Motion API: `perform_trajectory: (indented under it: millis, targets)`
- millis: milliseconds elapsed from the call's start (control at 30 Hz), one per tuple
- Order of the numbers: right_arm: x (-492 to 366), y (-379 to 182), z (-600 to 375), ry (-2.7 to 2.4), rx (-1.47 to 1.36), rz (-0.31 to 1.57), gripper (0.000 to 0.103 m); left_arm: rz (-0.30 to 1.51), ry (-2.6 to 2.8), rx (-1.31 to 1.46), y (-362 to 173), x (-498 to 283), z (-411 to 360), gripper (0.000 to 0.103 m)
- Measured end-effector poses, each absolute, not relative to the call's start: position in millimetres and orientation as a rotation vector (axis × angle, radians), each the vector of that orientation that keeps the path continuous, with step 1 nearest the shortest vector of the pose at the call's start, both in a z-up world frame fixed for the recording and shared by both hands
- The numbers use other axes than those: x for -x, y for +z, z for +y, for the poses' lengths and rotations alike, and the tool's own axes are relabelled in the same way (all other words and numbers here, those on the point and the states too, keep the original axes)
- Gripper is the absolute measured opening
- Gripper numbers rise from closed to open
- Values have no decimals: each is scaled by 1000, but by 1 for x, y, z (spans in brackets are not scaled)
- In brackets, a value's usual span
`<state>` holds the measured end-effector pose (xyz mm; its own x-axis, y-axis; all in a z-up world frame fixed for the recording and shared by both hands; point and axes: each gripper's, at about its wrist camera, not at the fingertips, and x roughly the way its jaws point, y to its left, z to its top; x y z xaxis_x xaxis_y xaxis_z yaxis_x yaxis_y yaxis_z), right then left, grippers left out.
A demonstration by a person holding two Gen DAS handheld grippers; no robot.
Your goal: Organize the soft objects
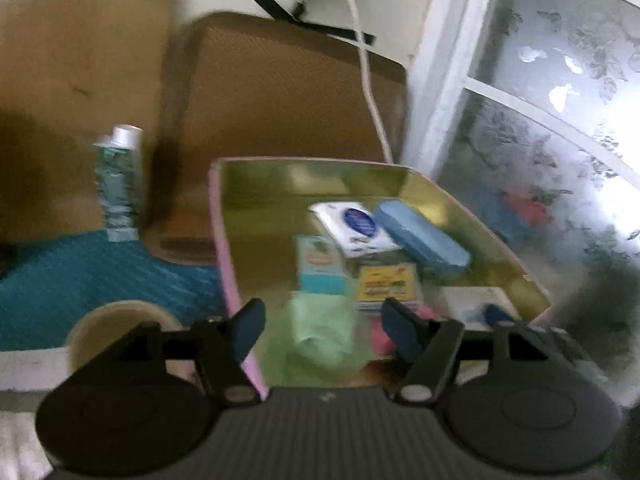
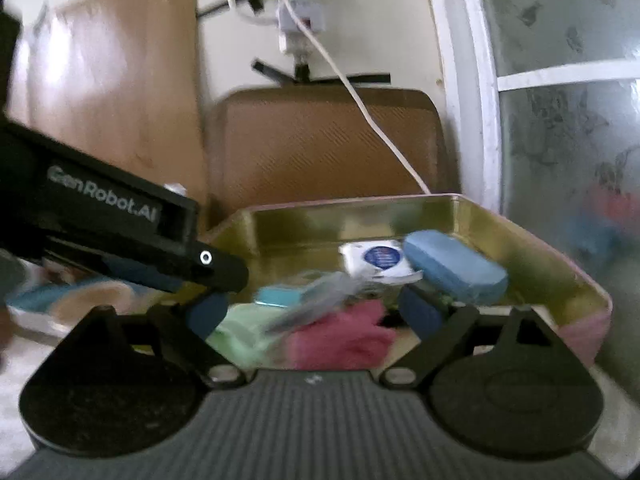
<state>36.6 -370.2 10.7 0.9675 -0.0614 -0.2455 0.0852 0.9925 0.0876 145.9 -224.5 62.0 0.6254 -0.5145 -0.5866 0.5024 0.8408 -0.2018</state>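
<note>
Hovering: both your claws, left point(image 1: 322, 322) and right point(image 2: 316, 314), are gaping empty over the tin point(image 2: 592, 300)
Crowding risk: you're bumping claws grabbing green cloth point(image 1: 320, 336)
Blur: you're risking misjudging pink cloth point(image 2: 340, 336)

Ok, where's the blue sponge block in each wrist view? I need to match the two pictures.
Left wrist: the blue sponge block lies right of centre, in the tin tray, beside the white packet.
Right wrist: the blue sponge block sits right of centre, near the tray's far right side, again next to the white packet.
Shared landmark: the white cable hanging behind the tray.
</note>
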Motion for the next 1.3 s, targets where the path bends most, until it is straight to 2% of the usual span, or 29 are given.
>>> perform_trajectory:
  millis: [133,367,533,933,1300]
  targets:
    - [-4,16,-361,-97,-102,179,94,677,-535,3,64,-131,-216,67]
    - [35,29,-360,-120,-176,132,94,586,-449,-64,77,-80,-192,93]
    - [53,33,-362,-119,-301,179,94,553,-411,-74,81,-47,-172,102]
    - [95,23,-315,-75,-412,260,103,541,-322,-94,69,11,-127,103]
    - [122,32,-284,-34,-380,260,103,487,-247,-124,70,47,-102,103]
